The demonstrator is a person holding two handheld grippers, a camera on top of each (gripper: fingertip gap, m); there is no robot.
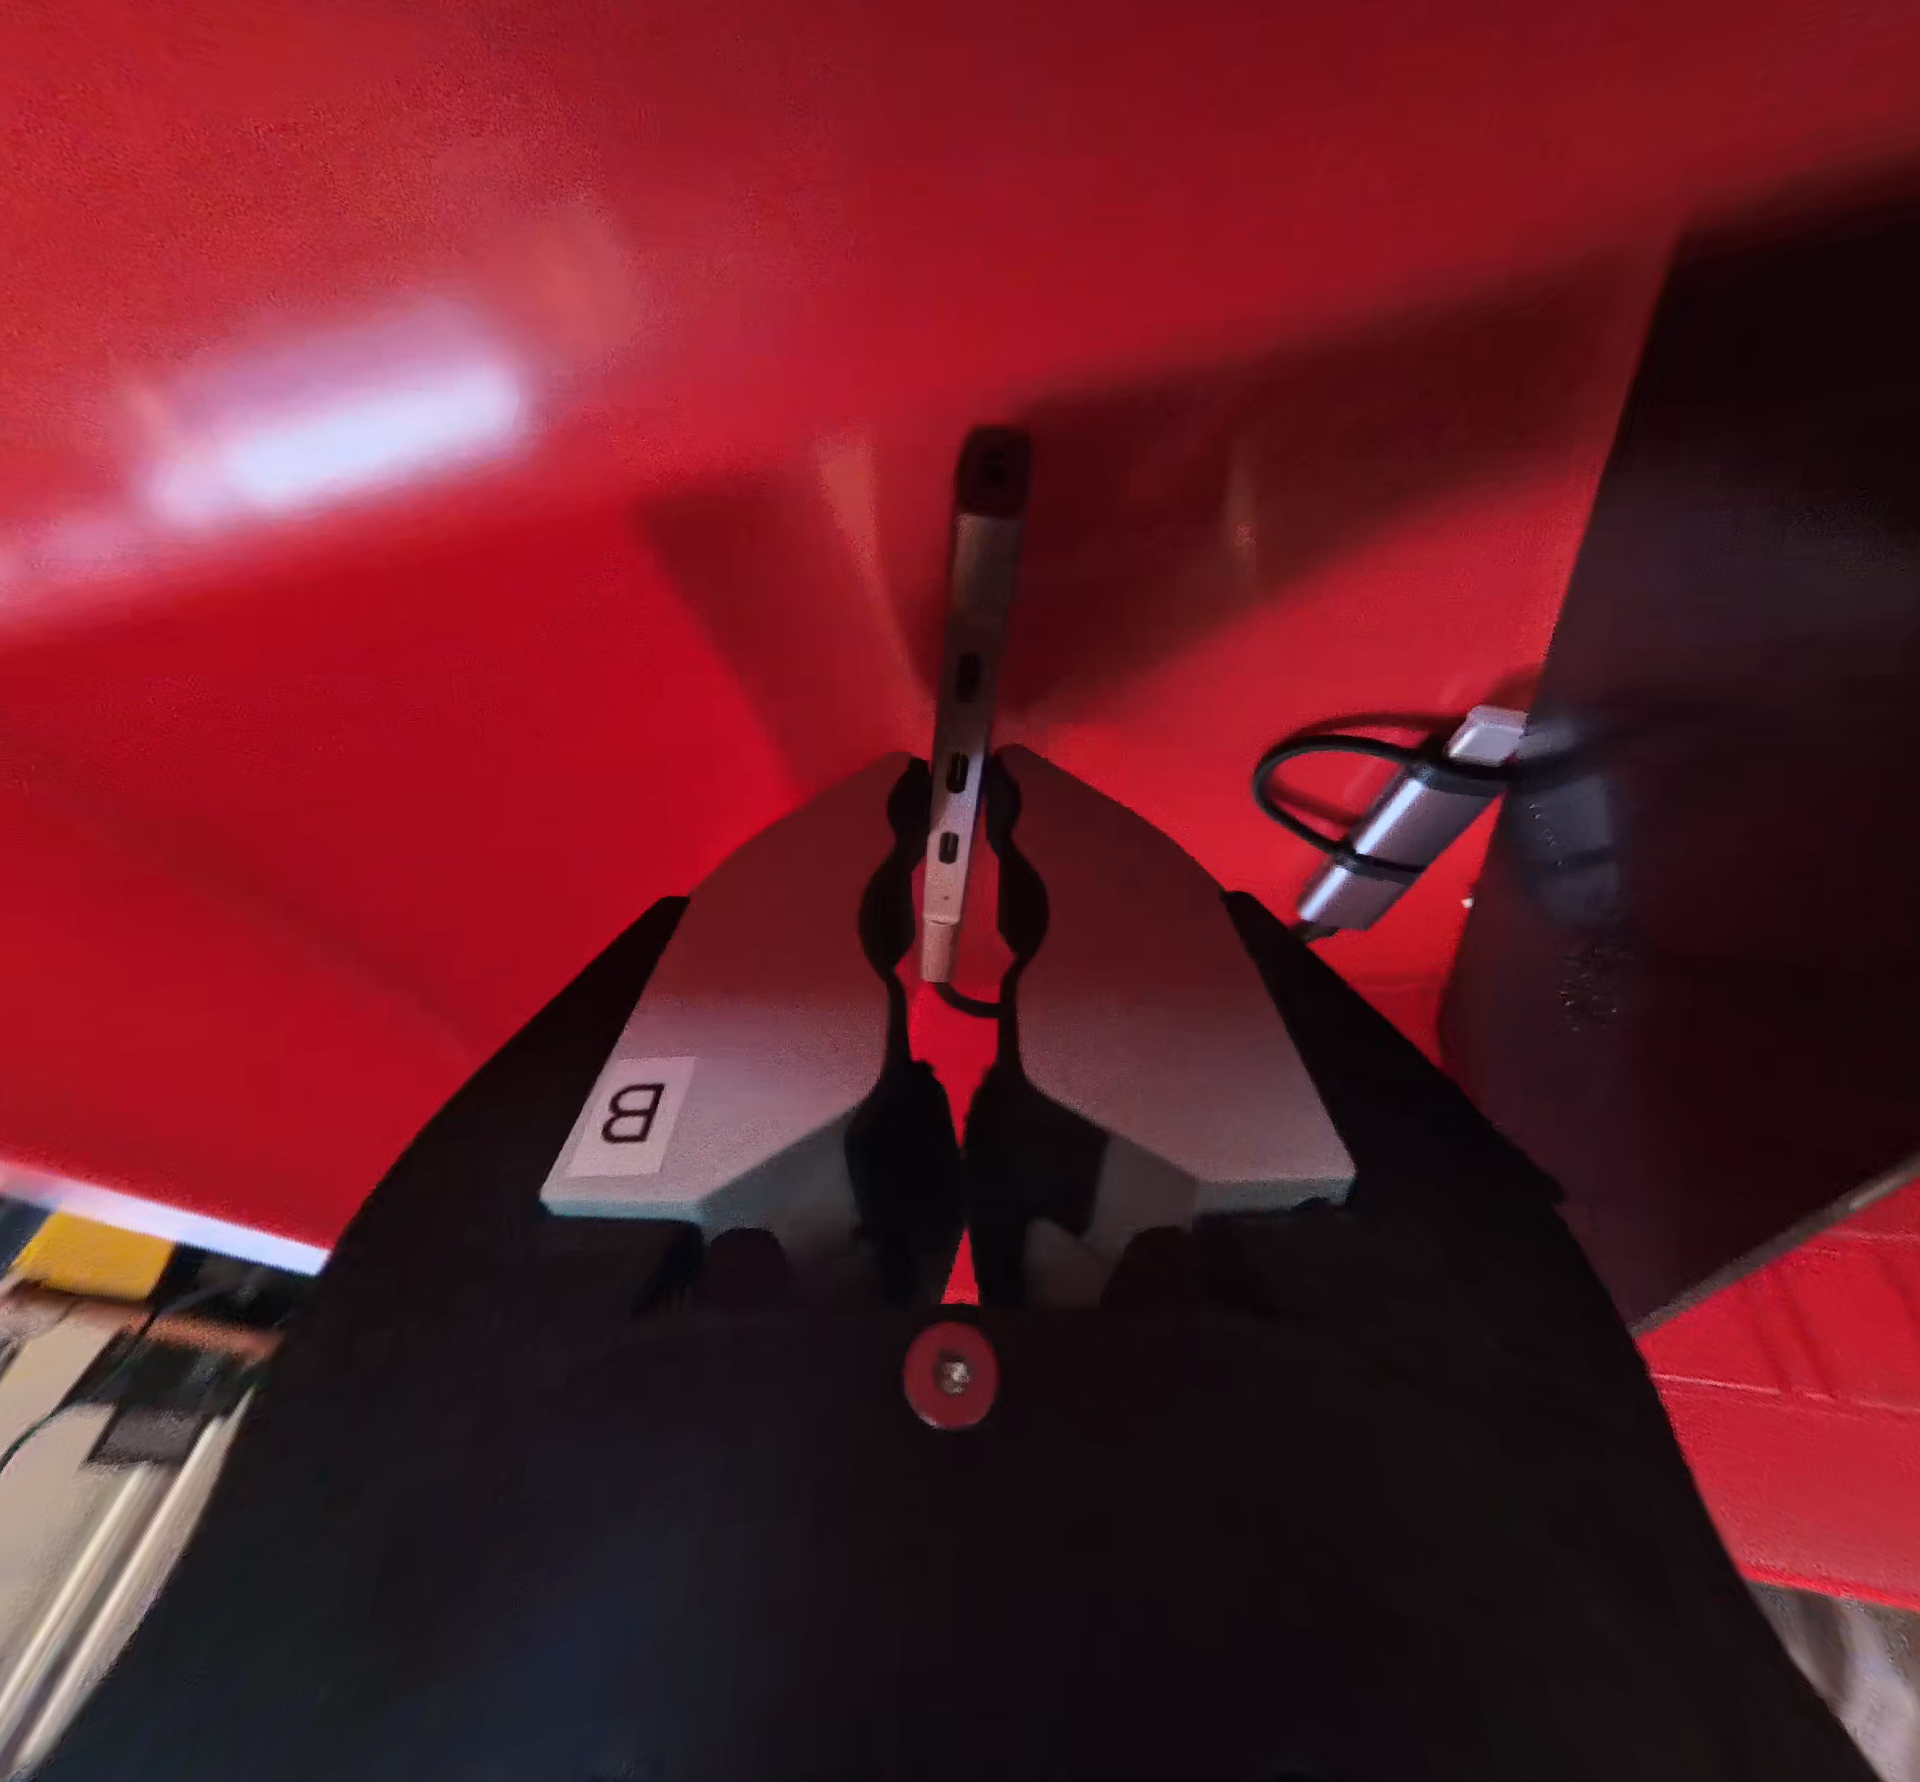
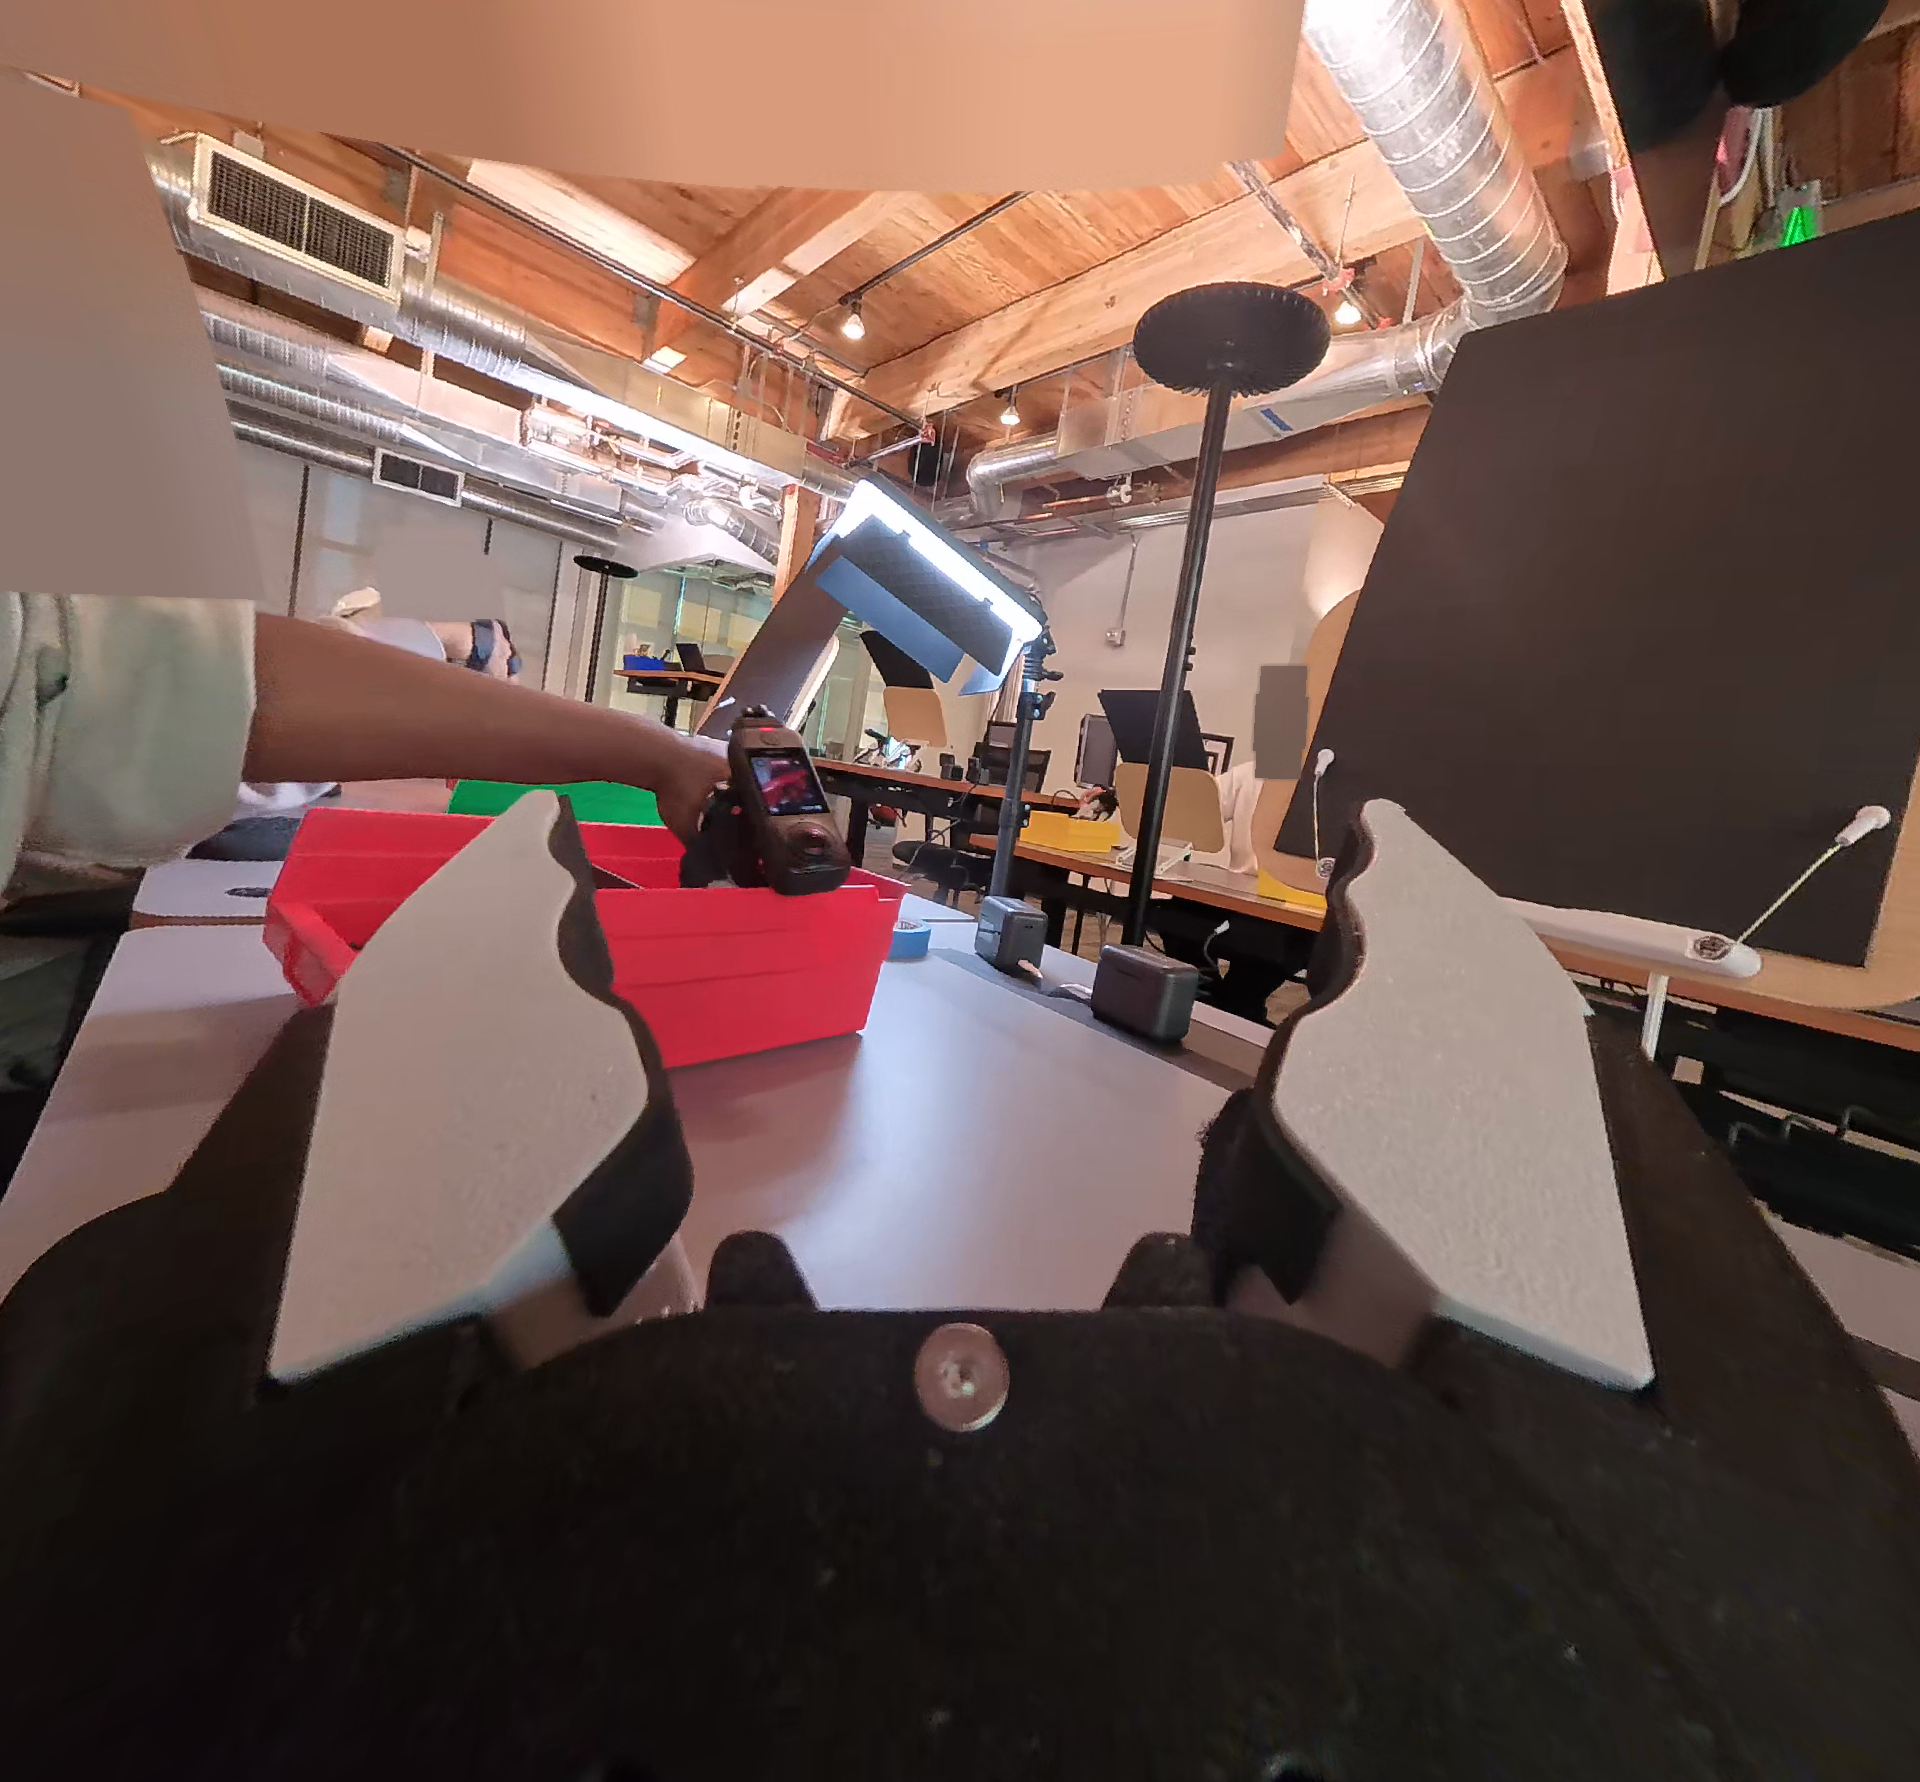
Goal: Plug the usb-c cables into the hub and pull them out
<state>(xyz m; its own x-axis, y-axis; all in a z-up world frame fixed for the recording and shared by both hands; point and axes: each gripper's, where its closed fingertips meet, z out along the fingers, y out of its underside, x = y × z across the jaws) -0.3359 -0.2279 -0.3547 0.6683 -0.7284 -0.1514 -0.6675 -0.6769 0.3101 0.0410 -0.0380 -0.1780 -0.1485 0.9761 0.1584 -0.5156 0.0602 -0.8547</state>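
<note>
In the left wrist view my left gripper (image 1: 956,766) is shut on a slim grey usb-c hub (image 1: 971,652), held edge-on with its row of ports facing me, over the floor of a red bin (image 1: 468,797). The hub's short black lead (image 1: 966,1000) hangs between the fingers. A black cable with grey usb-c plugs (image 1: 1382,839) lies to the right, against a black block (image 1: 1714,693). In the right wrist view my right gripper (image 2: 961,813) is open and empty above the grey table (image 2: 935,1109), well short of the red bin (image 2: 748,963). The left gripper (image 2: 779,818) shows there, reaching into the bin.
A person's arm (image 2: 468,714) holds the left gripper over the bin. Two small dark grey boxes (image 2: 1143,989) and a blue tape roll (image 2: 912,937) sit on the table's far side by a black pole (image 2: 1174,693). A black board (image 2: 1662,589) stands at the right. About 45 centimetres separates my left fingertips from my right.
</note>
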